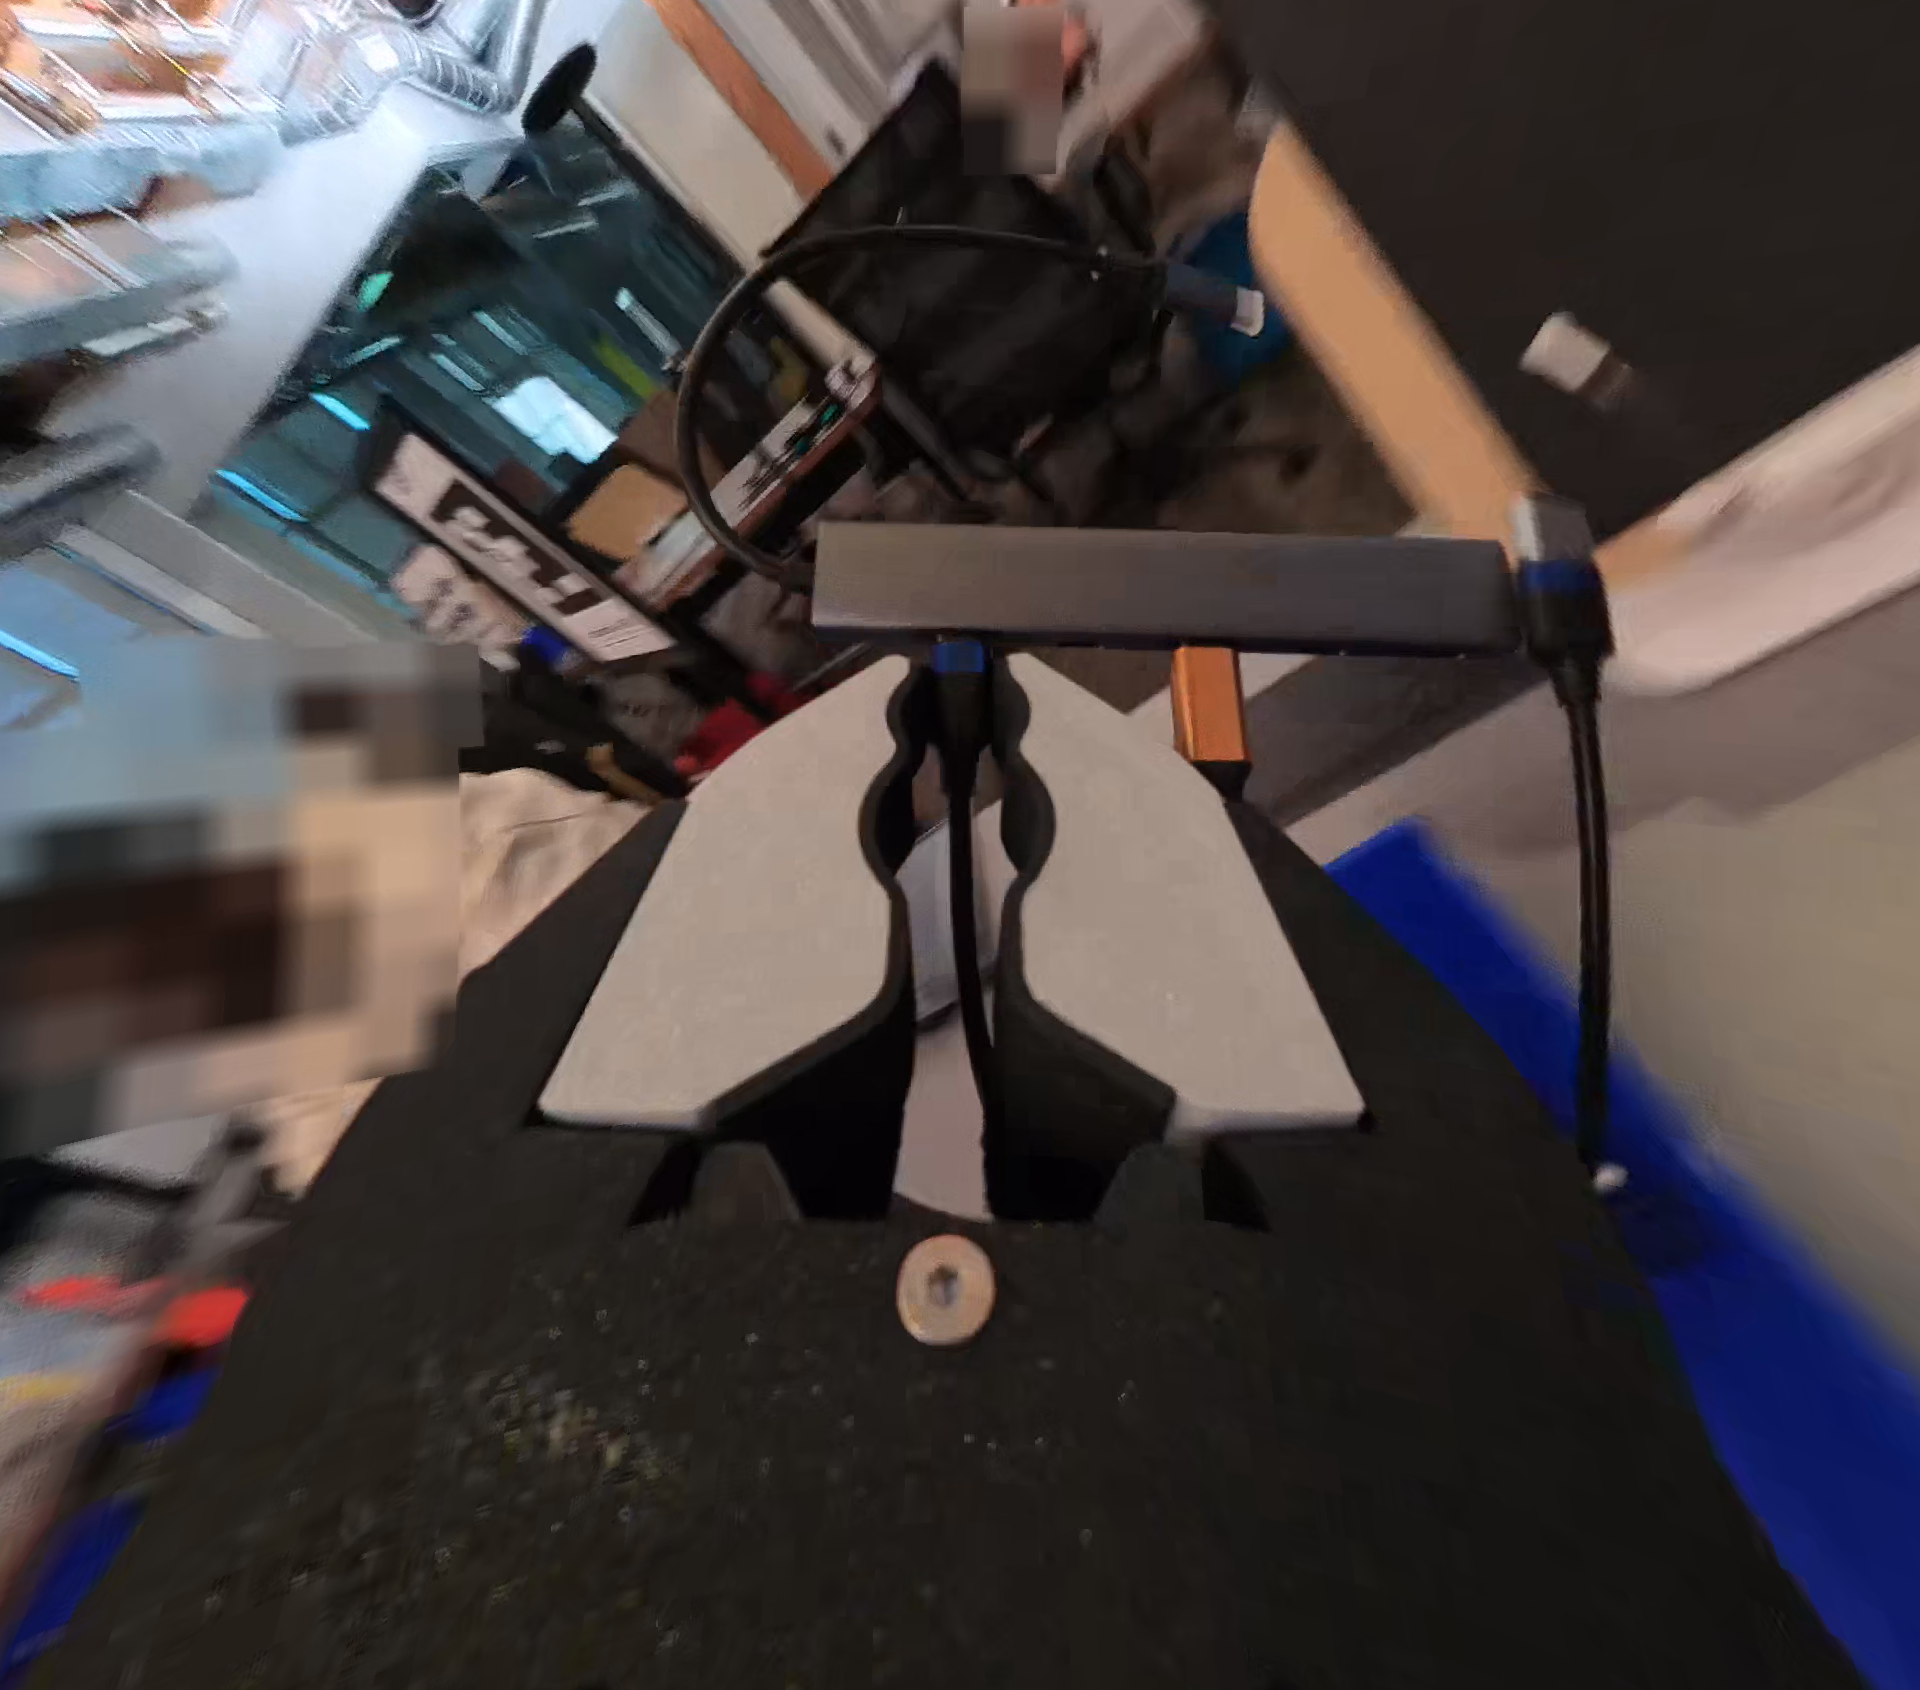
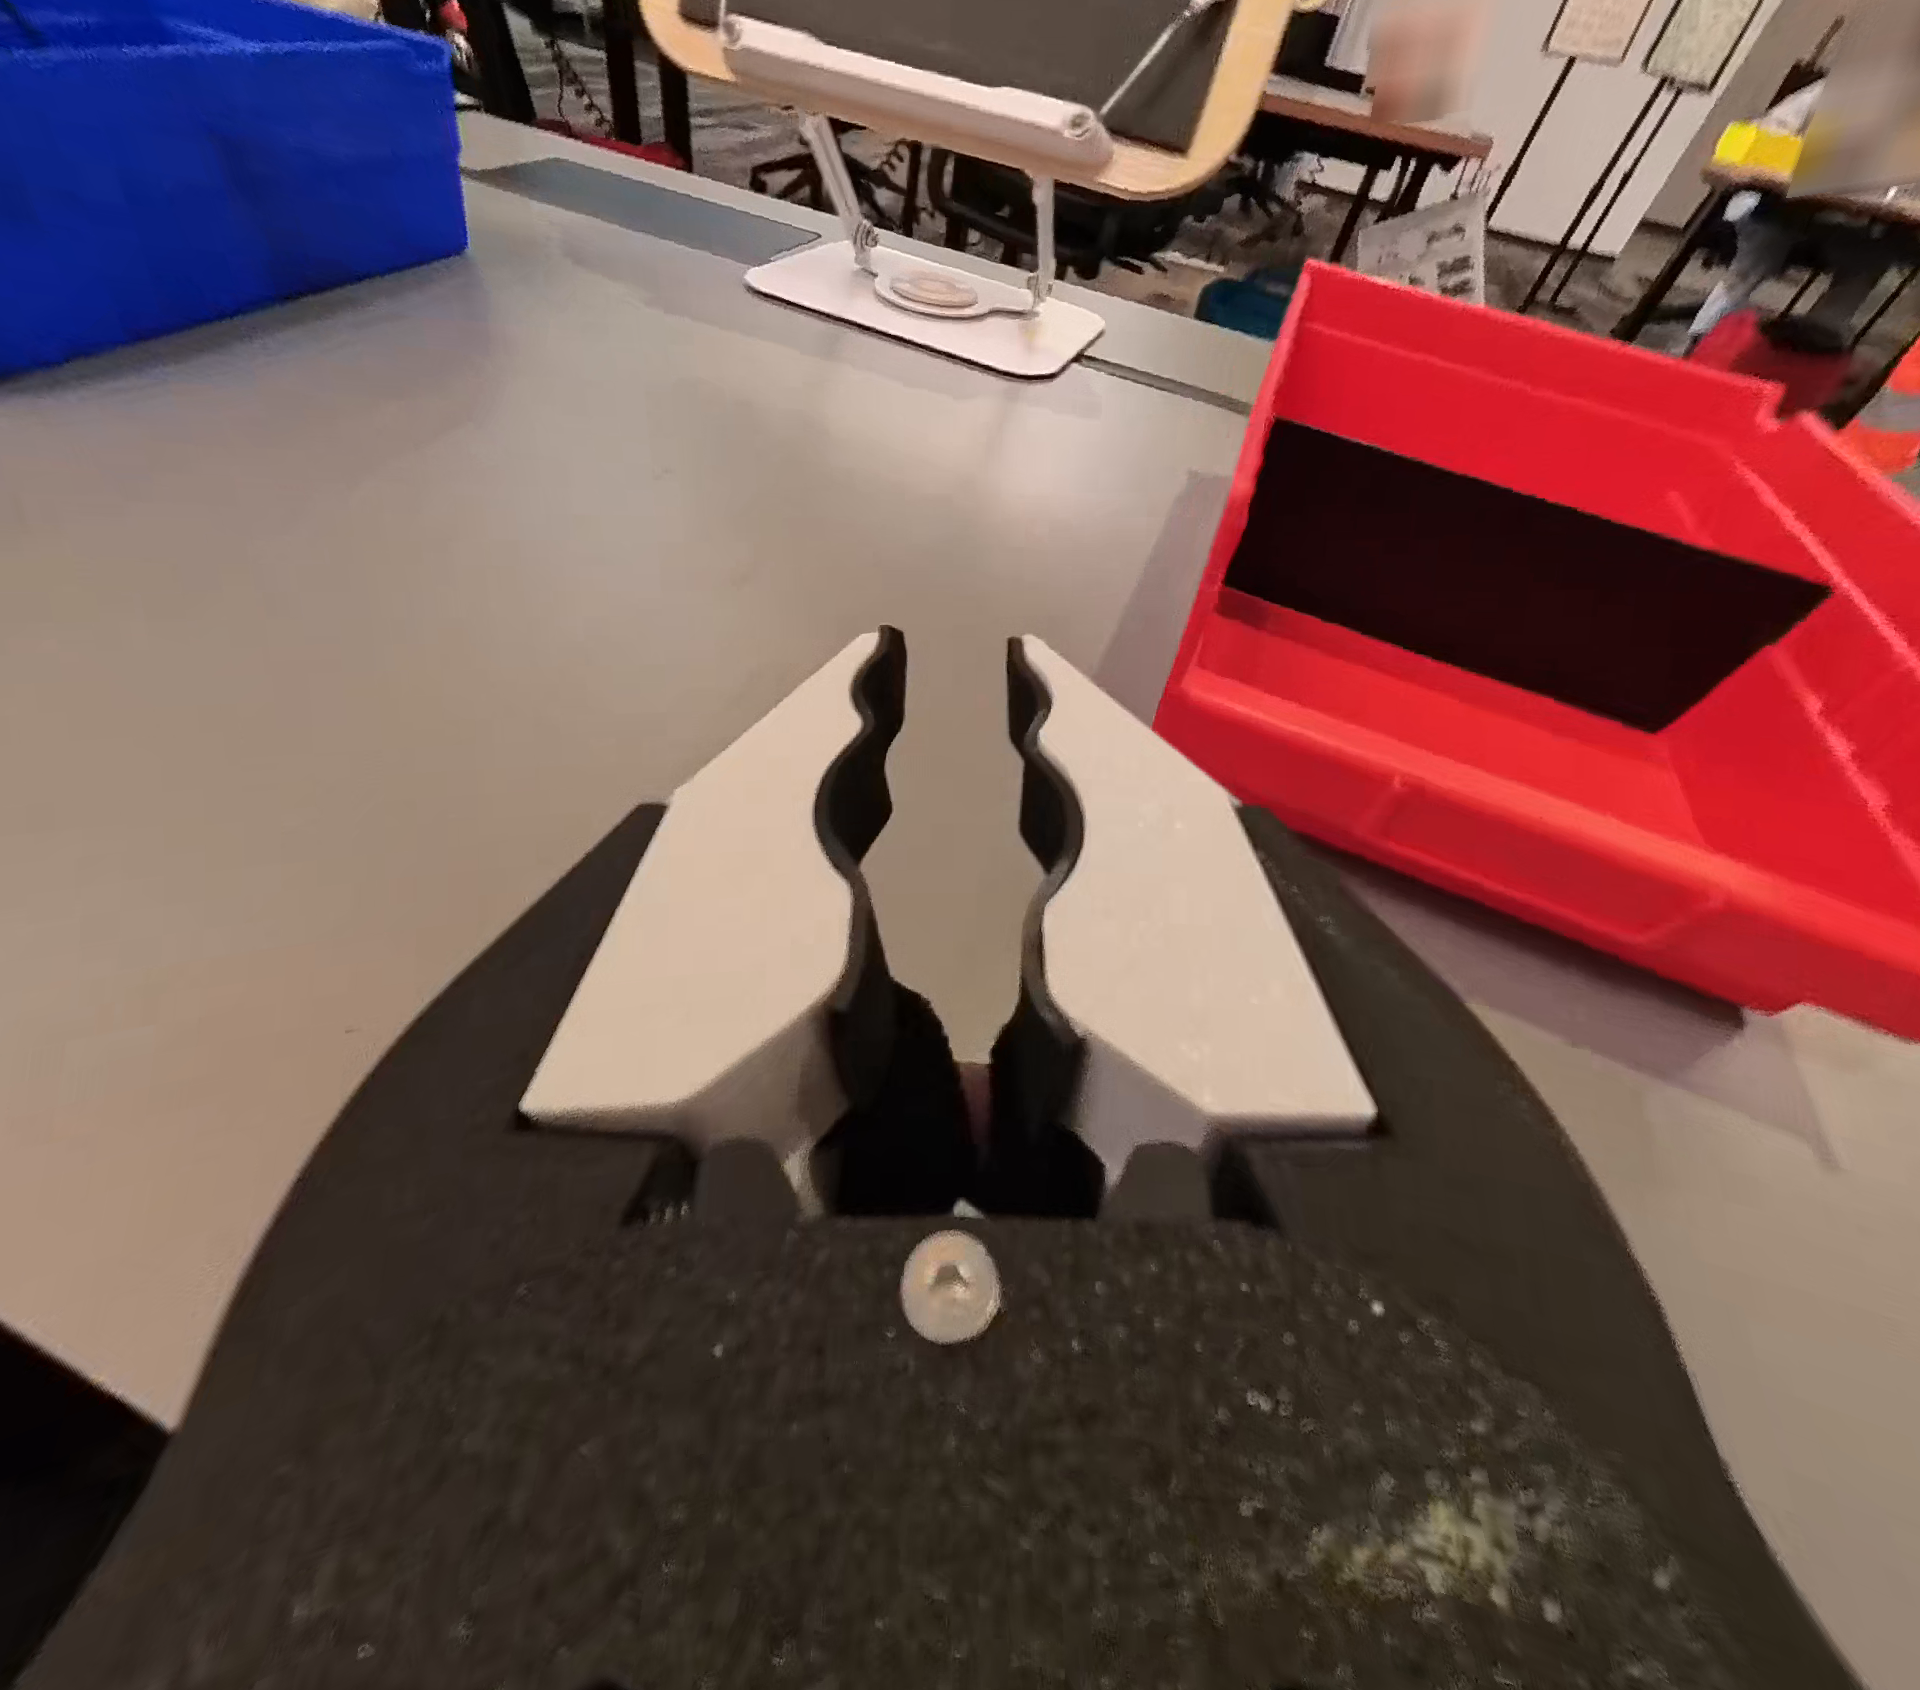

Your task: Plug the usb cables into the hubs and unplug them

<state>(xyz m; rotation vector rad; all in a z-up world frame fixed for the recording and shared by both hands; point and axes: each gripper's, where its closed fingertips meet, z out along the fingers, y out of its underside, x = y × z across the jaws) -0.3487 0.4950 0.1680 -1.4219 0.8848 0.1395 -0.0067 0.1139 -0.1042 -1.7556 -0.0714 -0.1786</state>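
Left gripper [image 1: 958,684] pinches black cable [image 1: 961,819] (hub [image 1: 1164,586] attached); right gripper [image 2: 956,653] parted, holding nothing

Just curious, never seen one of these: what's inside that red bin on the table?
The red bin shows bare red walls and a dark opening at its back. Nothing visible lies inside, though its near lip hides part of the floor.

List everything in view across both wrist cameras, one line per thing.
USB hub: one, dark grey, lifted off the table at the left gripper's tips.
Cables: three, black; one plug pinched in the left gripper, one at the hub's end, one looping behind.
Orange plug: one, under the hub.
Red bin: one, on the table, right.
Blue bin: one, left.
Tablet stand: one, white, far edge.
Table: one, grey.
Left gripper: shut on plug.
Right gripper: open, empty.
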